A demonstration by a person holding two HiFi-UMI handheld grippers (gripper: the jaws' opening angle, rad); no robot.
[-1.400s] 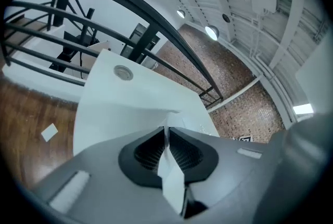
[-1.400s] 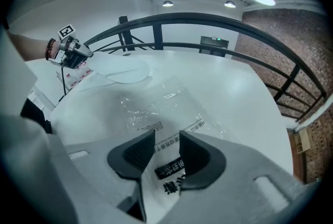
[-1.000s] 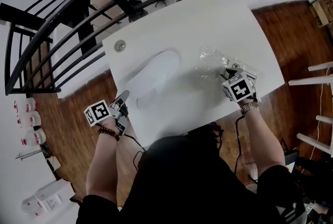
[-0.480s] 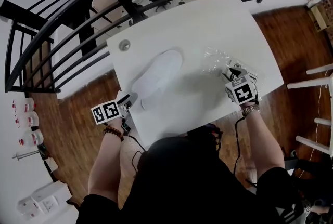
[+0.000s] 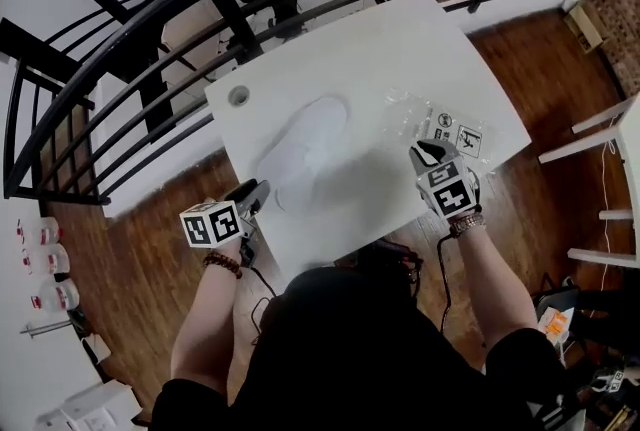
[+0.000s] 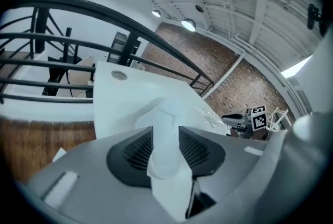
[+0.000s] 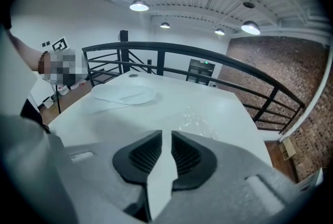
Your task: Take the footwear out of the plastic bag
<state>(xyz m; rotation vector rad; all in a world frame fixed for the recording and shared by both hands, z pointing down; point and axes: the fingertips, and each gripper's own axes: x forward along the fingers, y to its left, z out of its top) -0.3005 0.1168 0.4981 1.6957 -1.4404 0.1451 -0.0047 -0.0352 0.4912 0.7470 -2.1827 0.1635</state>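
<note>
A white slipper lies flat on the white table, left of centre. The clear plastic bag lies crumpled and empty to its right, with printed labels showing. My left gripper is at the table's near left edge, just short of the slipper's near end. Its jaws are closing, and in the left gripper view the slipper shows in the gap without the pads pressing on it. My right gripper hovers just in front of the bag. Its jaws are closing to a narrow gap with nothing between them.
A black metal railing curves round the table's far side. A round grommet sits in the table's far left corner. The floor around is wood, with white furniture at the right and bottles at the far left.
My right gripper has let go of the bag and drawn back toward me. My left gripper has opened and edged toward the slipper's near end. Slipper and bag have stayed put.
</note>
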